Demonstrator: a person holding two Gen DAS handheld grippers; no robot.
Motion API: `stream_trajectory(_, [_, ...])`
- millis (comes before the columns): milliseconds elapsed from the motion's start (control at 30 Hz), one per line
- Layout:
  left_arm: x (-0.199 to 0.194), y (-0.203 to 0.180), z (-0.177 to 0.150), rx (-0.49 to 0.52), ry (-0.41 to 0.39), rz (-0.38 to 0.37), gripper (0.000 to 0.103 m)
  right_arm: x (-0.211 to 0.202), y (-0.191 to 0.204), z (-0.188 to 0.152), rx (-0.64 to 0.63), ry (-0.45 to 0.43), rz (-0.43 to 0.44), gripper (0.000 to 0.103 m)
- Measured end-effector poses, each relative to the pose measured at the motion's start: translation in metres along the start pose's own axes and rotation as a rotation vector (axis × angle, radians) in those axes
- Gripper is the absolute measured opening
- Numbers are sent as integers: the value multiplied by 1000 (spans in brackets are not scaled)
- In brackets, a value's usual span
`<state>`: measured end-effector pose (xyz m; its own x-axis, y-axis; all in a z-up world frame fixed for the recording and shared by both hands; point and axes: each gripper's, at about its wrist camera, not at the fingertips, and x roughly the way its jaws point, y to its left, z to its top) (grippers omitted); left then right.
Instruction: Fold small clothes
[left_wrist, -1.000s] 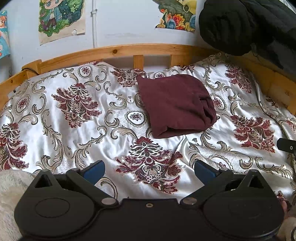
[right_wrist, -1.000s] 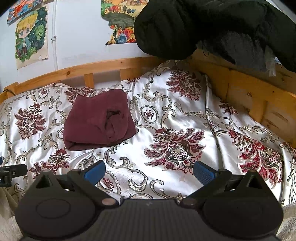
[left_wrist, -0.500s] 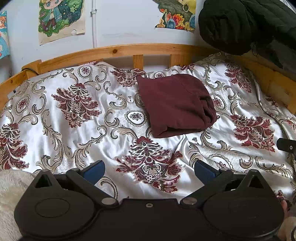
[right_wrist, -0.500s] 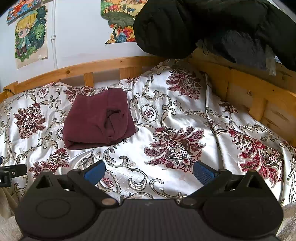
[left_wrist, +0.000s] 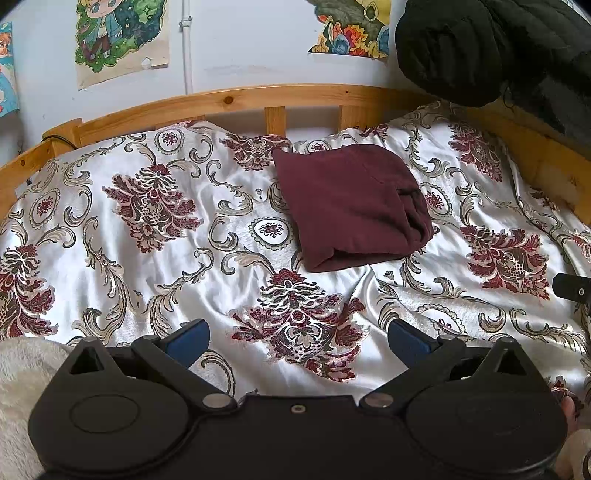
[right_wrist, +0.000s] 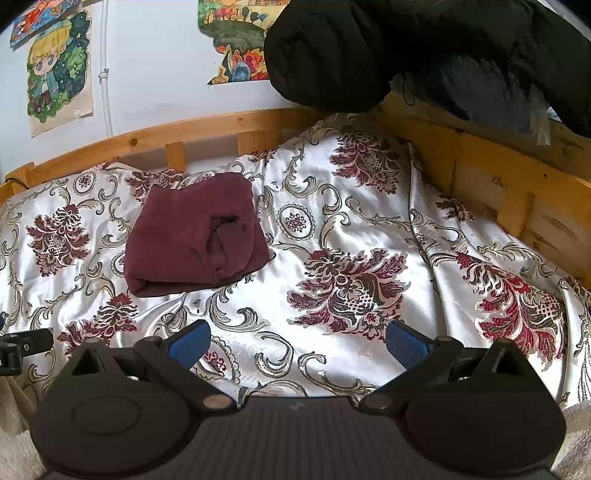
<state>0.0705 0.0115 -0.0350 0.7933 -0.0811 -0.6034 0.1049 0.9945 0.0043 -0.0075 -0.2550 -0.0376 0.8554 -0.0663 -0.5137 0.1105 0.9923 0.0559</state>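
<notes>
White satin with dark red and gold flowers covers the bed (left_wrist: 155, 280), which sits inside a wooden frame (left_wrist: 229, 101) under a wall of cartoon posters (left_wrist: 122, 37); a black coat (right_wrist: 406, 48) hangs over the far right corner.

Almost nothing has changed over the last second. Both views hold the same framing as before, with only the slightest drift, and the cloth lies just where it did. That stillness, with both tools pulled back to the near edge of the bed, suggests the folding of this piece is finished (or at least paused).

The left gripper (left_wrist: 297, 338) has its blue-padded fingers spread wide with nothing between them, hovering over the bedspread well short of the cloth. The right gripper (right_wrist: 299, 341) is likewise wide apart and empty.

The dark red garment (left_wrist: 351, 206) rests on the bedspread toward the headboard, folded into a compact, roughly square bundle. Its near edge is a thick rolled fold, its top is fairly smooth, and its right side bunches into a puckered pocket (right_wrist: 221, 236), slightly untidy but holding together.
</notes>
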Motion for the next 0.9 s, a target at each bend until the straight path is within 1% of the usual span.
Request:
stream_trajectory(433, [0,-1,0,0,4,1,102,0,1,1,1,6,0,103])
stream_trajectory(500, [0,0,-2,1,7,-16,102,0,2,0,1,9,1,103])
stream_trajectory(600, [-5,0,-5,6,-11,-36,102,1,2,-1,0,23,6,103])
stream_trajectory(733, [-6,-4,-6,33,-7,3,102,6,3,-1,-3,52,9,103])
stream_trajectory(900, [-4,-3,-3,29,13,4,102,8,4,-1,-11,64,10,103])
